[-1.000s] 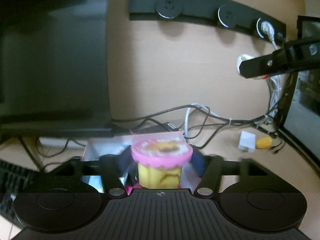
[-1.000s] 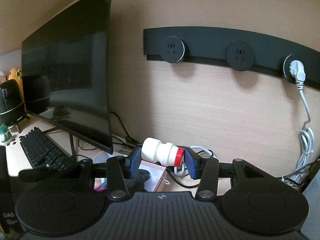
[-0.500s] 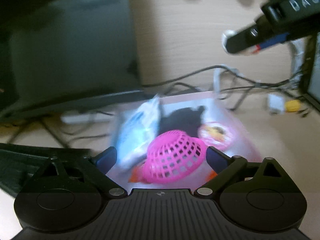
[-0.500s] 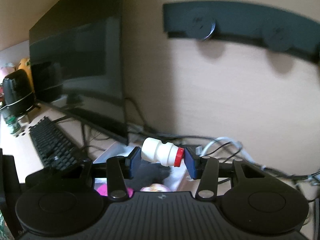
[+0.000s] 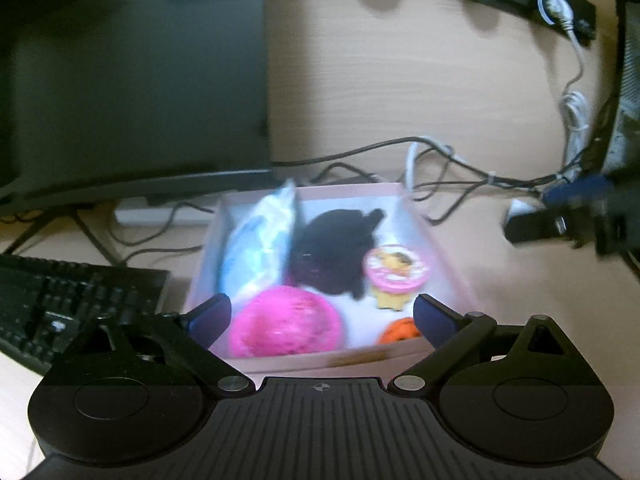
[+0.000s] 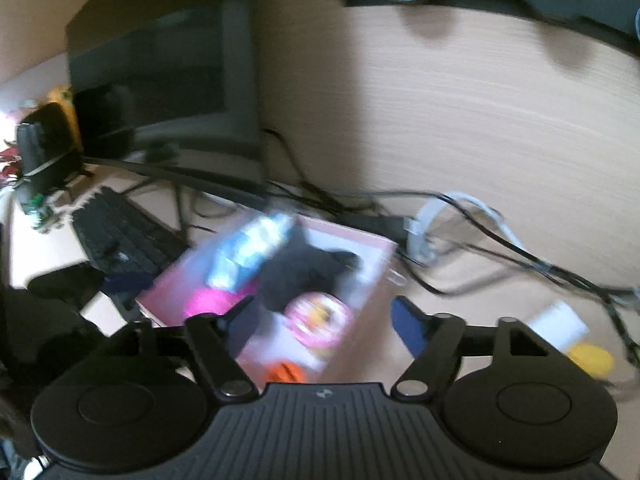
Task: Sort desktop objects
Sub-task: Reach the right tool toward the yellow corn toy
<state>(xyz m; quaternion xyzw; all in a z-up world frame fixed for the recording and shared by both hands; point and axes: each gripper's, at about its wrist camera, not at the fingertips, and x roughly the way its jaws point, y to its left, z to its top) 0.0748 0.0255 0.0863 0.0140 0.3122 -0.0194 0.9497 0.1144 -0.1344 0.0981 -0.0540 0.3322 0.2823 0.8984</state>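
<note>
A pink box [image 5: 316, 192] on the desk holds a blue-white packet [image 5: 260, 248], a black plush [image 5: 332, 248], a pink mesh basket [image 5: 286, 322], a pink-topped yellow toy cup [image 5: 394, 270] and an orange piece [image 5: 400, 330]. My left gripper [image 5: 320, 316] hangs over the box's near edge, open wide and empty. My right gripper [image 6: 326, 320] is above the box's [image 6: 352, 236] right side, over the toy cup [image 6: 318, 316]. Its jaws are opening with nothing between them. The white bottle with the red cap shows in neither view.
A dark monitor [image 5: 132, 80] stands left of the box and a black keyboard [image 5: 60, 300] lies at the near left. Cables [image 5: 440, 168] run behind the box. A white adapter [image 6: 556, 320] and a yellow piece [image 6: 590, 356] lie to the right. A black speaker [image 6: 48, 144] sits far left.
My left gripper let go of the toy cup, which now lies in the box, and opened wide. My right gripper sank toward the box and opened; the white bottle is gone from its fingers.
</note>
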